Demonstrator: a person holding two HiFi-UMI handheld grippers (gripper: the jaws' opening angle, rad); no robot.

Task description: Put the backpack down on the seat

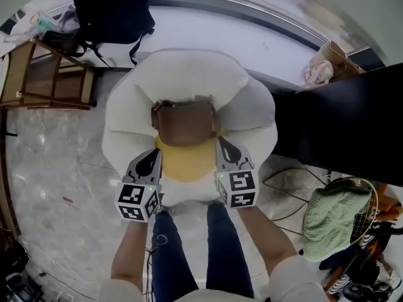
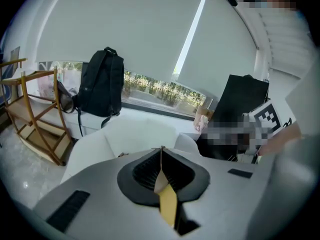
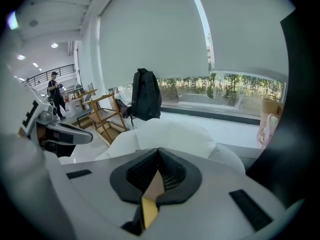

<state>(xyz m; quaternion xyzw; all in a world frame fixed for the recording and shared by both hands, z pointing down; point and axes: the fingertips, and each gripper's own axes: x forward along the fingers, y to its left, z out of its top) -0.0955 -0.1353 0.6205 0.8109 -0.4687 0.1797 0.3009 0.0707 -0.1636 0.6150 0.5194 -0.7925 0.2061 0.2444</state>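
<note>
backpack (image 1: 186, 137) front-to-back on seat (image 1: 189, 74), brown end rearward

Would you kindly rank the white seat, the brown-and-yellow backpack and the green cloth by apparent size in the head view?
1. white seat, clearly largest.
2. brown-and-yellow backpack and green cloth: they look about alike, so unranked.
</note>
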